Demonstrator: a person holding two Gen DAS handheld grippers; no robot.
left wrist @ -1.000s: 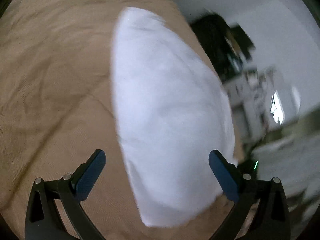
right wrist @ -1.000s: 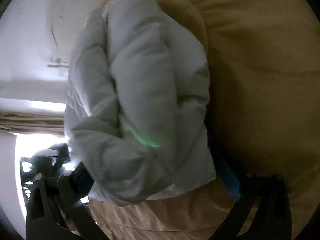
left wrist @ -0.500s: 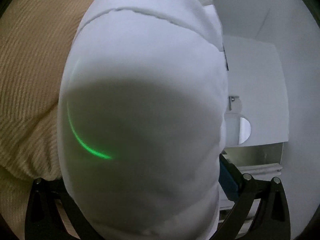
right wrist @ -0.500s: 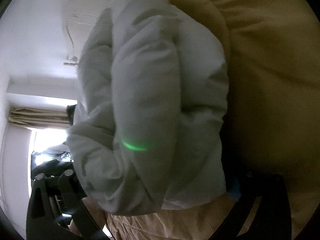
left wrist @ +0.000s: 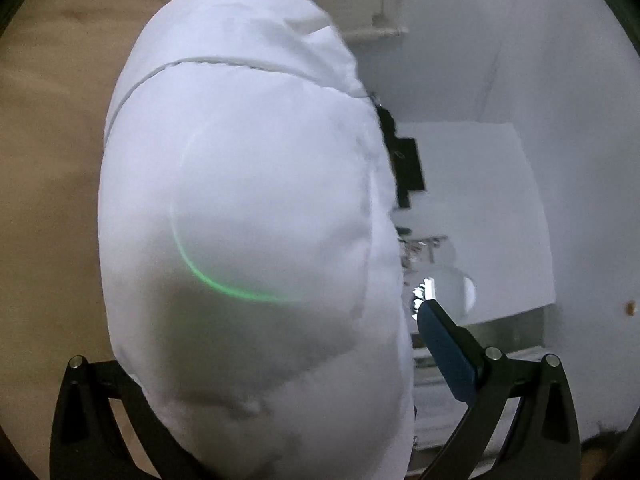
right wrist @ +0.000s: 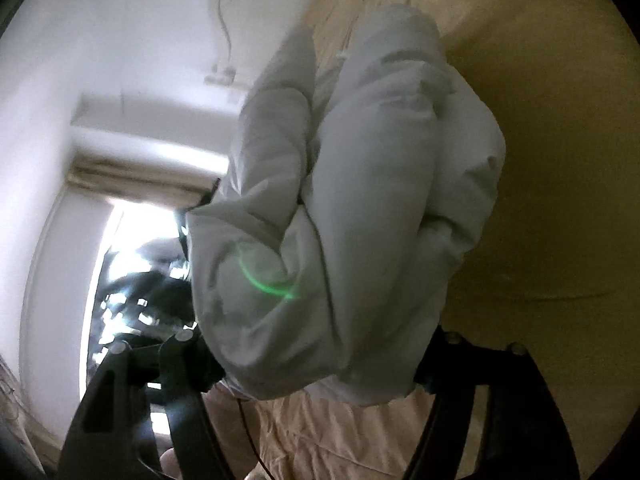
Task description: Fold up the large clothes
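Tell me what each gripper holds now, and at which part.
Each has the white padded garment between its fingers. The right gripper, just closing, surrounds a bunched end; the left gripper has not visibly clamped. No firm hold shows.

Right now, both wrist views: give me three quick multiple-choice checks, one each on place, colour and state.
1. The green arc of light falls on:
A) the wall
B) the garment
C) a curtain

2. The cover under the garment is:
A) tan
B) blue
C) black

3. The garment is:
A) spread flat
B) on a hanger
C) bunched in thick folds

Key:
1 B, as the arc curves across white padded cloth in both views.
2 A, as tan fabric surrounds the bundle.
3 C, as the right wrist view shows puffy rolls stacked together.
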